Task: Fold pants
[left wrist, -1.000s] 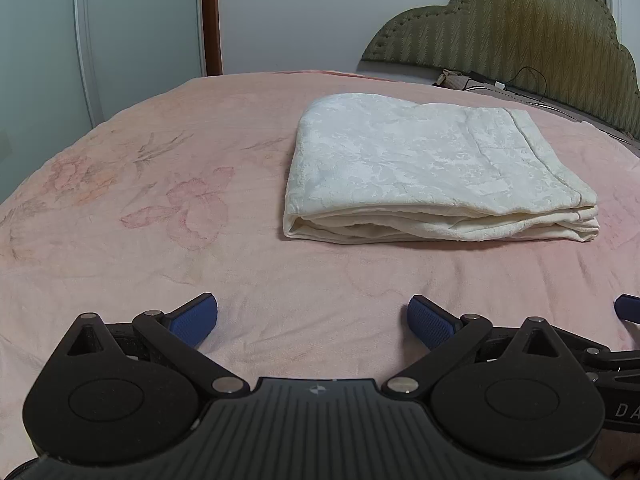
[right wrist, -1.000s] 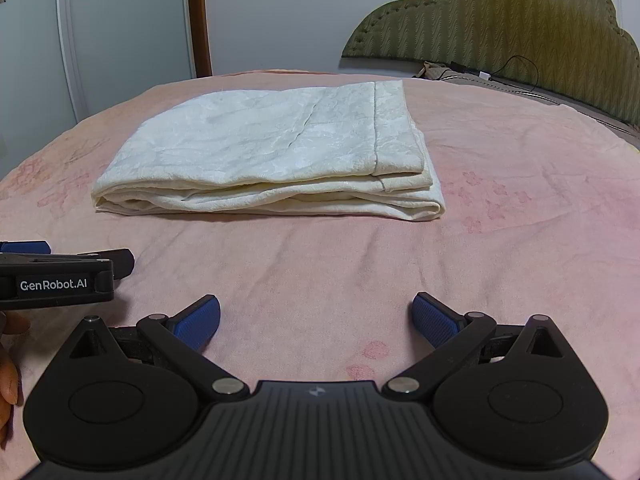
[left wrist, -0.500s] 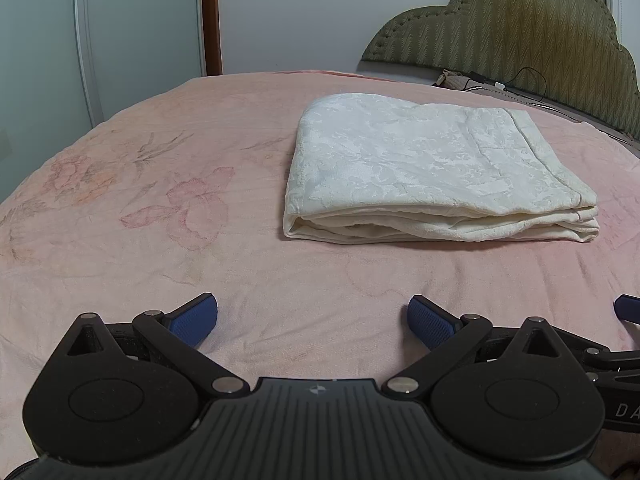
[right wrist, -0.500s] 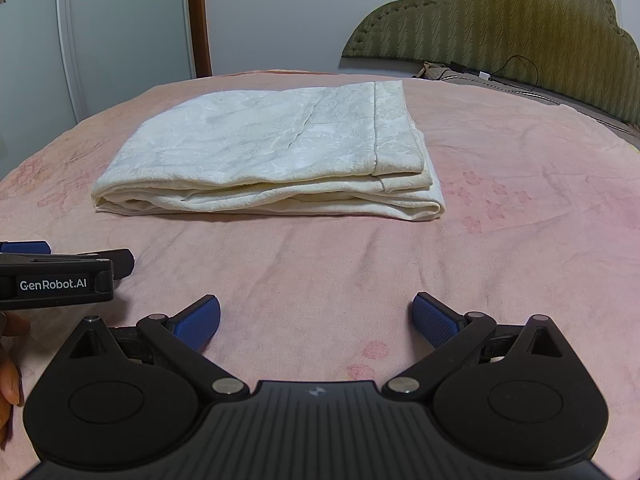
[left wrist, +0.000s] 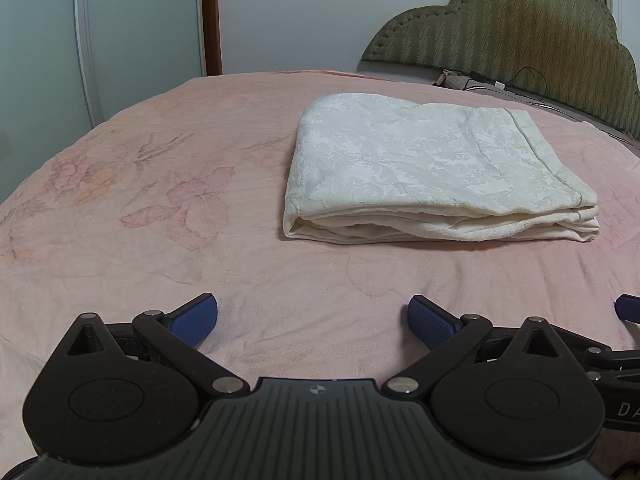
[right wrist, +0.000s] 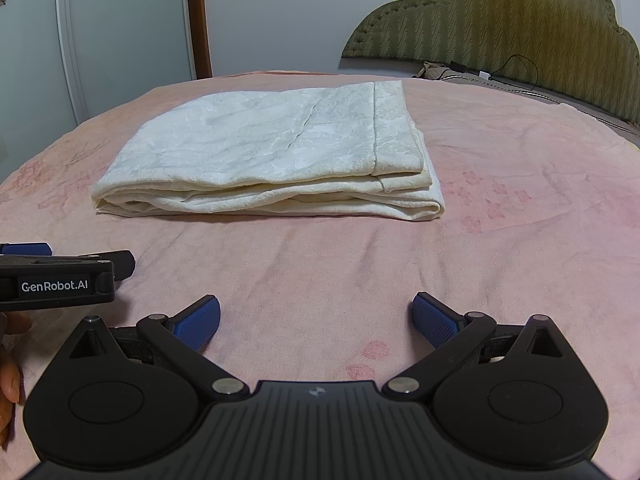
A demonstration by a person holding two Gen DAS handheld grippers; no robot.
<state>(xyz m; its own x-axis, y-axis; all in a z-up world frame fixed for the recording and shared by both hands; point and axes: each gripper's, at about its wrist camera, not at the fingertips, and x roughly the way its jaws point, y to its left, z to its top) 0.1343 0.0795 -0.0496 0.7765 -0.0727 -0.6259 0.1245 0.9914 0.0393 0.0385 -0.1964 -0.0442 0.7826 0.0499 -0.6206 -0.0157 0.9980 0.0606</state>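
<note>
Cream-white pants (left wrist: 432, 172) lie folded into a flat stacked rectangle on the pink bed cover (left wrist: 168, 184), ahead and to the right in the left wrist view. The right wrist view has the same pants (right wrist: 272, 156) ahead and slightly left, layered edges facing me. My left gripper (left wrist: 314, 316) rests low over the cover, open, nothing between its blue pads, well short of the pants. My right gripper (right wrist: 316, 318) is likewise open and empty, beside the left one. The left gripper's body (right wrist: 60, 276) shows at the left edge of the right wrist view.
A green padded headboard (left wrist: 520, 32) stands at the far right, with a cable (left wrist: 528, 80) and small items at its foot. Pale wardrobe doors (left wrist: 120, 32) and a brown door frame (left wrist: 212, 16) rise behind the bed. Fingers of a hand (right wrist: 10, 376) show at lower left.
</note>
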